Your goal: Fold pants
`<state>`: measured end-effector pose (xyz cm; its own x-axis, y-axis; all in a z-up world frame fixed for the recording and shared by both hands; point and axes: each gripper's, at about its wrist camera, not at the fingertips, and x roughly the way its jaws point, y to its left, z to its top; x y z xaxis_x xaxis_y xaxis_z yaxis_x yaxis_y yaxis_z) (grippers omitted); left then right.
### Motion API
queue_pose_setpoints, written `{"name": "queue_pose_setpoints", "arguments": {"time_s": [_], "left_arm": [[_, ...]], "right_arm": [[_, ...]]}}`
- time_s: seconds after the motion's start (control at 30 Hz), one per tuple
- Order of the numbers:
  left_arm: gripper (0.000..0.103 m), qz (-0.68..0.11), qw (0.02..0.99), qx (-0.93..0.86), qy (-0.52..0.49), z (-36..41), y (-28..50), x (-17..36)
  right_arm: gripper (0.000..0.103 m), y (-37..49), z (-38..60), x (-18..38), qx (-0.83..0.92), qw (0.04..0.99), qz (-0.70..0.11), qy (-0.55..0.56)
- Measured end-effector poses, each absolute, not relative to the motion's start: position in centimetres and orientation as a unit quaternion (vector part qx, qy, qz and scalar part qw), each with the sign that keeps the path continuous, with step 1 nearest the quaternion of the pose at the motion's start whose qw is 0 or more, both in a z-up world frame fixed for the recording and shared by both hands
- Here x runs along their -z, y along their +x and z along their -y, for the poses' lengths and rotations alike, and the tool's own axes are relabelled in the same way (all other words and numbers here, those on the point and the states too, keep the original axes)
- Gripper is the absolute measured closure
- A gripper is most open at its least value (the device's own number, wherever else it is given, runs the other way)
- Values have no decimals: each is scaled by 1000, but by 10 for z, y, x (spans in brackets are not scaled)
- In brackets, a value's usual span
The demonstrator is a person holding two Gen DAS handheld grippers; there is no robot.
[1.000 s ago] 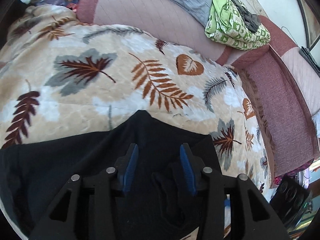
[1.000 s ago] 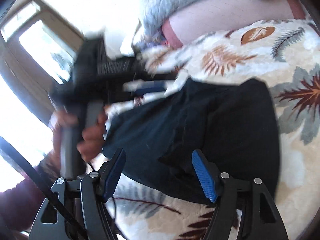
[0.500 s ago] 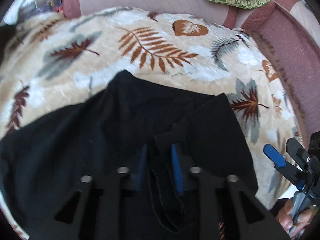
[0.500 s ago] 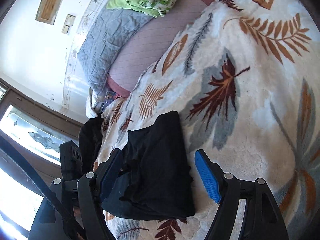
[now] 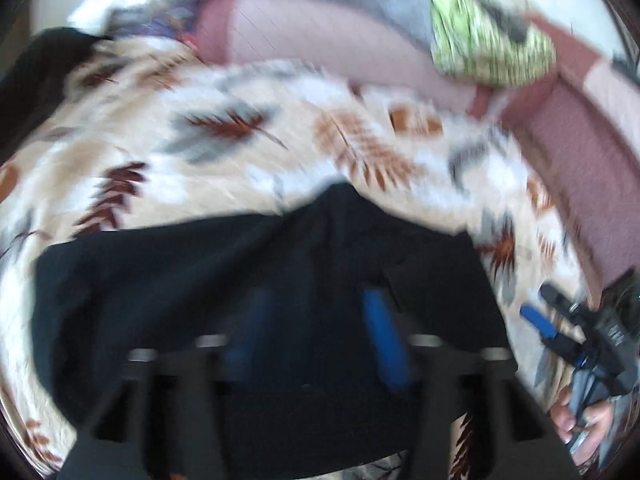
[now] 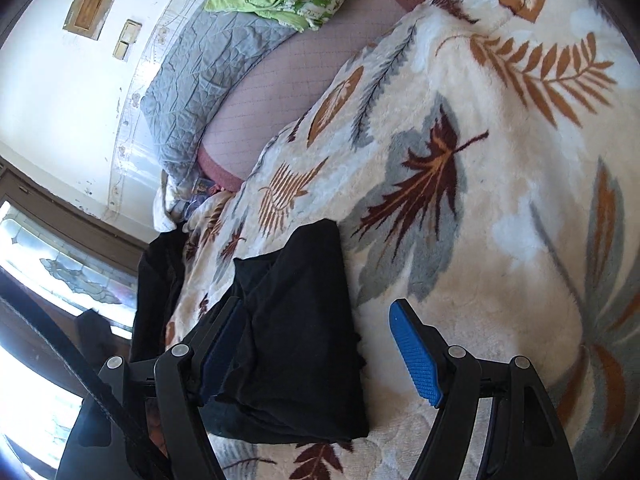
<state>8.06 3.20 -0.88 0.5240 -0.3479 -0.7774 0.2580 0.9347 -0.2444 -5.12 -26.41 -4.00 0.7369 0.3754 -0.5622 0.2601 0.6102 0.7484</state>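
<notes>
The black pants (image 5: 248,280) lie folded in a flat bundle on the leaf-patterned blanket (image 5: 200,168). The left wrist view is blurred by motion. My left gripper (image 5: 316,332) is open above the pants, blue pads apart, holding nothing. My right gripper (image 6: 320,344) is open and empty at the side of the pants (image 6: 296,320), which lie between its fingers on the blanket (image 6: 500,184). It also shows in the left wrist view (image 5: 560,320) at the right, beside the bundle.
A maroon sofa back (image 5: 312,40) runs behind the blanket, with a green patterned cloth (image 5: 492,48) and a grey quilt (image 6: 200,68) on top. Another dark garment (image 6: 156,280) lies at the blanket's far end by a window (image 6: 48,248).
My left gripper has opened and let go of the pants fold it was shut on, and it has pulled back. My right gripper has hardly moved.
</notes>
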Motion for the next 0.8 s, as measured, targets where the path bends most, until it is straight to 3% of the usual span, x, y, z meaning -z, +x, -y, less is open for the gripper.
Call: {"name": "queue_pose_setpoints", "arguments": {"time_s": [0.23, 0.37, 0.63, 0.8], "left_arm": [[33, -363, 924, 97, -72, -94, 69, -14], [31, -329, 937, 46, -106, -140, 68, -16], [30, -330, 906, -24, -264, -261, 62, 7], [29, -342, 877, -48, -335, -301, 58, 25]], "right_arm": [[23, -51, 249, -1, -3, 878, -344, 333], [23, -15, 230, -7, -60, 861, -375, 338], [22, 57, 185, 49, -29, 823, -485, 294], [20, 57, 174, 34, -17, 828, -487, 277]]}}
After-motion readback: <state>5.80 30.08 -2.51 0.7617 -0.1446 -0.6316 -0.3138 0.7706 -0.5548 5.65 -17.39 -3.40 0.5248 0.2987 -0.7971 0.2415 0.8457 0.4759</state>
